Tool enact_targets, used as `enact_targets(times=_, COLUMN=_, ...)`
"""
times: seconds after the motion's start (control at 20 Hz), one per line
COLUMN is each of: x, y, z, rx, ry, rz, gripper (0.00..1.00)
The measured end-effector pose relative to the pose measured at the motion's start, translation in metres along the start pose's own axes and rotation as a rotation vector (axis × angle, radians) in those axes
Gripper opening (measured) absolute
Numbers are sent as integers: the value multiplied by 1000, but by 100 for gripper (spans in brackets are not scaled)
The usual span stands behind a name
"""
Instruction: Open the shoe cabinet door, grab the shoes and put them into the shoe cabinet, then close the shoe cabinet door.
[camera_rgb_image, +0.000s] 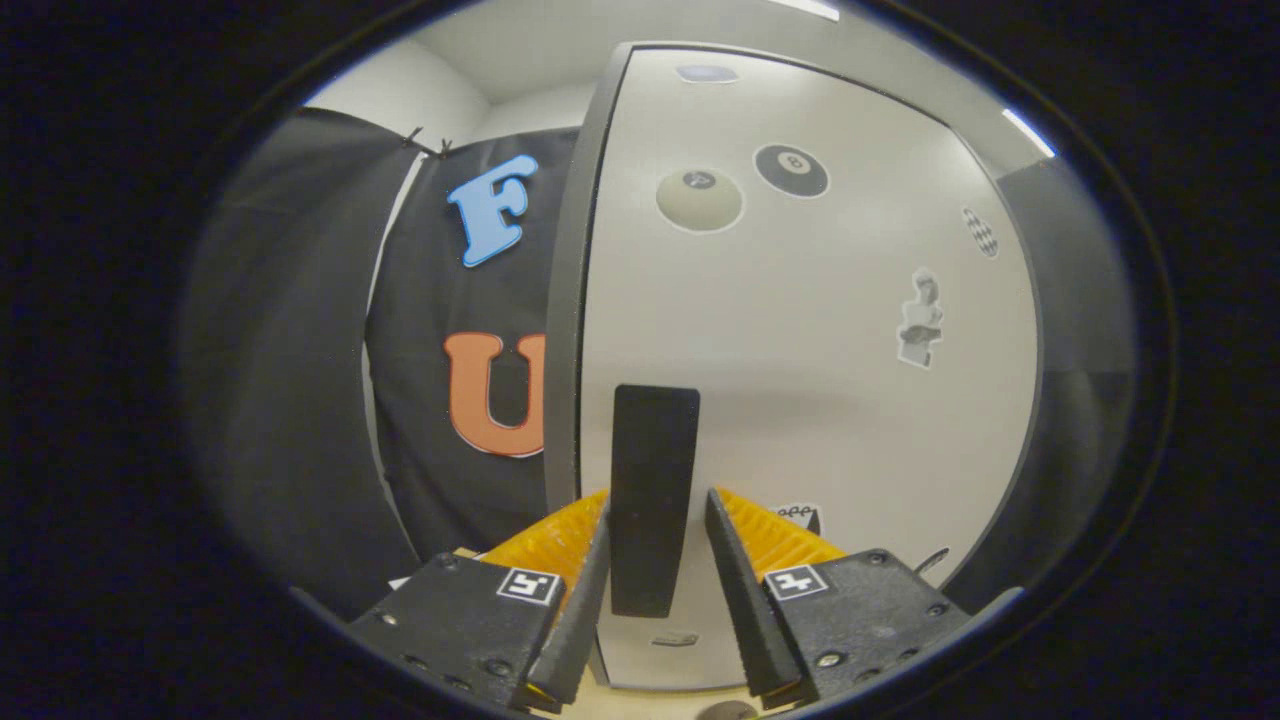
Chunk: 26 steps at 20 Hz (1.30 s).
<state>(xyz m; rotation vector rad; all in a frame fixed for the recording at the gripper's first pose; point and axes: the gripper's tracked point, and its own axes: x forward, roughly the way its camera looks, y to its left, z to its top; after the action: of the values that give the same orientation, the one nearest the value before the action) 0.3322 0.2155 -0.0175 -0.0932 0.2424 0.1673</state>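
The hand-held gripper (655, 545) has its fingers spread on either side of the black handle (653, 498) on the white door (800, 350), likely so it can pull the door open. They do not pinch it yet. Stickers dot the door. Black cloth (300, 380) hangs beside it.

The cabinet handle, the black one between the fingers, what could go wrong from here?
The gripper straddles the black handle of the white cabinet door. The left finger looks close to or on the handle, but a gap shows at the right finger, so a pull now could slip off. The handle sits near the door's dark edge; that finger might catch on it.
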Motion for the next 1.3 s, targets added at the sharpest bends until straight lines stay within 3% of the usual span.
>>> enact_targets(times=0.05, x=-2, y=5, z=-9, rx=13, ry=11, rz=0, gripper=58)
enact_targets(times=0.2, x=-4, y=3, z=-10, rx=11, ry=33, rz=23, gripper=34)
enact_targets(times=0.45, x=-23, y=3, z=-11, rx=29, ry=51, rz=150, gripper=32)
enact_targets(times=0.8, x=-106, y=-19, z=-13, rx=31, ry=67, rz=278, gripper=32)
enact_targets(times=1.15, x=-178, y=-63, z=-19, rx=26, ry=81, rz=370, gripper=32)
enact_targets(times=1.3, x=-188, y=-68, z=-19, rx=28, ry=74, rz=402, gripper=31)
